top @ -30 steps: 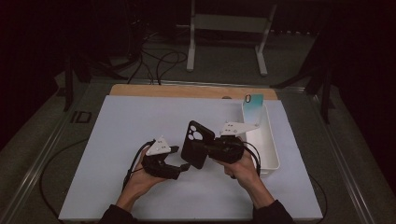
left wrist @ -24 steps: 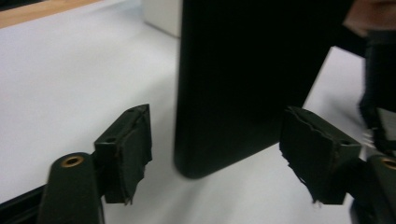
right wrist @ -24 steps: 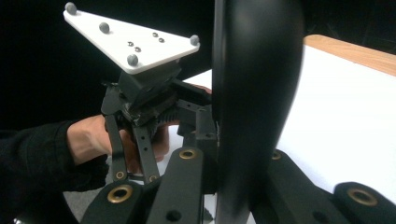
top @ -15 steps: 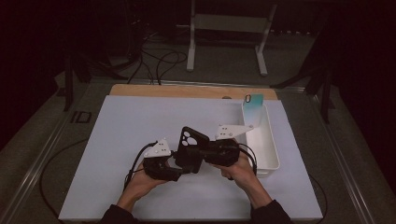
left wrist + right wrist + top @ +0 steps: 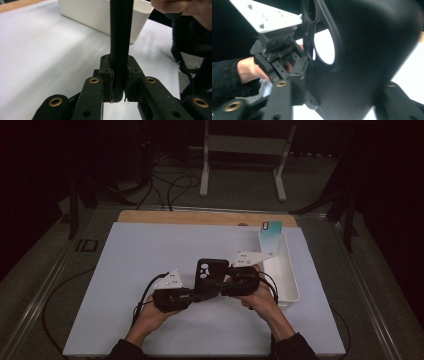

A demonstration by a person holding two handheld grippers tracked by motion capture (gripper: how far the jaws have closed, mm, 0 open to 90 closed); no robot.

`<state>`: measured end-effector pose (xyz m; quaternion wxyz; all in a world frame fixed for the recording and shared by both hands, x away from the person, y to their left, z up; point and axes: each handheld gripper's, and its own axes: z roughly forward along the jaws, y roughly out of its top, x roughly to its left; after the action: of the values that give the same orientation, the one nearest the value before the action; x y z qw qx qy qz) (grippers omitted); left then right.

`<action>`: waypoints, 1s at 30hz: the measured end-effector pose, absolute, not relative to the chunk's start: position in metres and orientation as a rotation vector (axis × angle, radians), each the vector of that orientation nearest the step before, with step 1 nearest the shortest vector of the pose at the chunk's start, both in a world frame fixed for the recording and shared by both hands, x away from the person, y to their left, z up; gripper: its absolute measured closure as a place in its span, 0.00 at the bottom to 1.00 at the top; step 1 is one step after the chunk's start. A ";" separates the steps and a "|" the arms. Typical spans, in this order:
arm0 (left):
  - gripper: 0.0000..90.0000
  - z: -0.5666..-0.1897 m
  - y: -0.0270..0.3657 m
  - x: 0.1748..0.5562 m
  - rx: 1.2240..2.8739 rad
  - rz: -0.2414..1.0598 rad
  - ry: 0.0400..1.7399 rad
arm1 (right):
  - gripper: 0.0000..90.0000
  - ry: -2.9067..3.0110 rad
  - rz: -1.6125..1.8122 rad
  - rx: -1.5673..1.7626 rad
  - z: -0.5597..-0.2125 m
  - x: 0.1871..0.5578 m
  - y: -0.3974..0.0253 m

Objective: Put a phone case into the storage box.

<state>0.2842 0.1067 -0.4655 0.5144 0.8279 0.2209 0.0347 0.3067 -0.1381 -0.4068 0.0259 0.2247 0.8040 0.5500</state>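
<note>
A black phone case (image 5: 211, 270) with round camera cut-outs is held above the white mat between both grippers. My left gripper (image 5: 198, 295) is shut on its lower edge; in the left gripper view the case (image 5: 120, 37) stands edge-on, pinched between the pads of that gripper (image 5: 119, 75). My right gripper (image 5: 219, 282) holds the case from the right side. In the right gripper view the case's back (image 5: 367, 50) sits close up between the jaws of the right gripper (image 5: 337, 86), with the left gripper (image 5: 279, 60) and its hand behind.
A white rectangular bin (image 5: 288, 276) stands just right of the right hand, also seen as the bin (image 5: 100, 15) ahead of the left gripper. A teal flat item (image 5: 272, 233) leans at the bin's far end. A wooden strip (image 5: 200, 217) borders the mat's far edge.
The case has come down from an upright pose and tilted toward the left. The left gripper moved right and closed on its lower edge.
</note>
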 end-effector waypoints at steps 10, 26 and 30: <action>0.90 -0.463 0.114 0.285 1.982 0.162 0.590 | 0.19 2.423 1.605 0.835 -0.409 0.309 -0.139; 0.90 -0.464 0.115 0.284 1.967 0.304 0.722 | 0.15 2.271 1.644 0.990 -0.398 0.310 -0.148; 0.90 -0.464 0.113 0.283 1.966 0.318 0.732 | 0.15 2.243 1.661 1.003 -0.393 0.311 -0.144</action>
<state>0.2835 0.1130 -0.4641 0.4880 0.8087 0.3011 0.1310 0.3111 -0.1443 -0.3929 0.0879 0.3368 0.7533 0.5579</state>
